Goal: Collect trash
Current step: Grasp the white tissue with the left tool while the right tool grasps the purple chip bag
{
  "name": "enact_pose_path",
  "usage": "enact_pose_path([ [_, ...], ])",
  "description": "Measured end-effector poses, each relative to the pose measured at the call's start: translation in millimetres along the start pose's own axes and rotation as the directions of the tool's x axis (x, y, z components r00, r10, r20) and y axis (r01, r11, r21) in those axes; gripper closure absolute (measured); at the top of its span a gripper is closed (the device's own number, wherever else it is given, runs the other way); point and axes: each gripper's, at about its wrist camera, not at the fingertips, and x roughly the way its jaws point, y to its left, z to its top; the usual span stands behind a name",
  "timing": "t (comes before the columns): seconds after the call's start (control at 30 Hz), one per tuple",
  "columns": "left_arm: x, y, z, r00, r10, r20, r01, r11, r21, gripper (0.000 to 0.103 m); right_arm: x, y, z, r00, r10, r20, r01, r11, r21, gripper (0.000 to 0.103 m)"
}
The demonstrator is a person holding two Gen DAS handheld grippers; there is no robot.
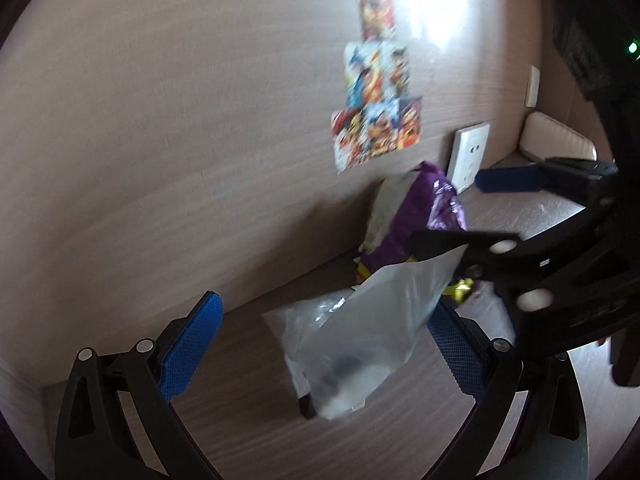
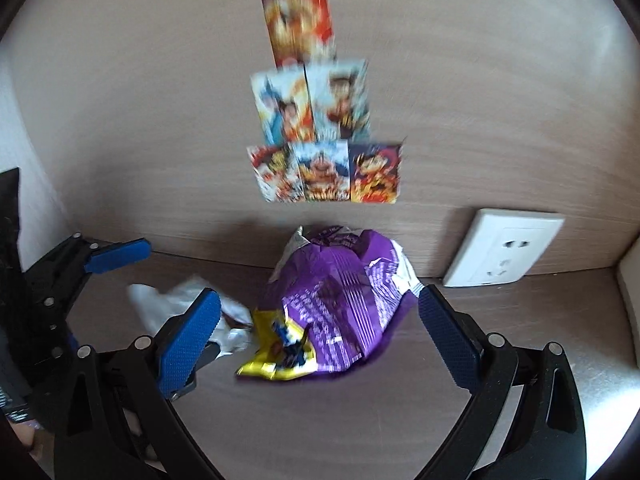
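Observation:
A clear plastic wrapper (image 1: 360, 332) lies on the brown table between the open jaws of my left gripper (image 1: 332, 340). A crumpled purple and yellow snack bag (image 2: 332, 304) lies against the wall behind it, between the open jaws of my right gripper (image 2: 320, 320). The bag also shows in the left wrist view (image 1: 416, 216), partly hidden by the right gripper (image 1: 460, 216). The wrapper shows in the right wrist view (image 2: 168, 300) to the left of the bag, with the left gripper (image 2: 132, 280) around it.
A wood-panel wall (image 2: 120, 120) stands right behind the trash, with several colourful cards (image 2: 324, 168) stuck on it. A white wall socket (image 2: 504, 252) sits low at the right. A pale padded edge (image 1: 556, 136) lies at the far right.

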Motion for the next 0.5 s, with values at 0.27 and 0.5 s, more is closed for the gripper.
enact_pose_path([
  [0.27,38.8,9.9,6.3,0.995,-0.016,-0.094,0.016,1.000,-0.006,0.031,56.4,-2.0,2.4,0.995,-0.053,-0.090,0.059,0.997,0.059,0.005],
  [0.5,47.3,-7.8,8.8,0.992,0.057,-0.111,-0.048,0.996,0.079,0.040,64.5,-10.3,1.6,0.996,-0.027,-0.087,0.035,0.995,0.095,0.034],
])
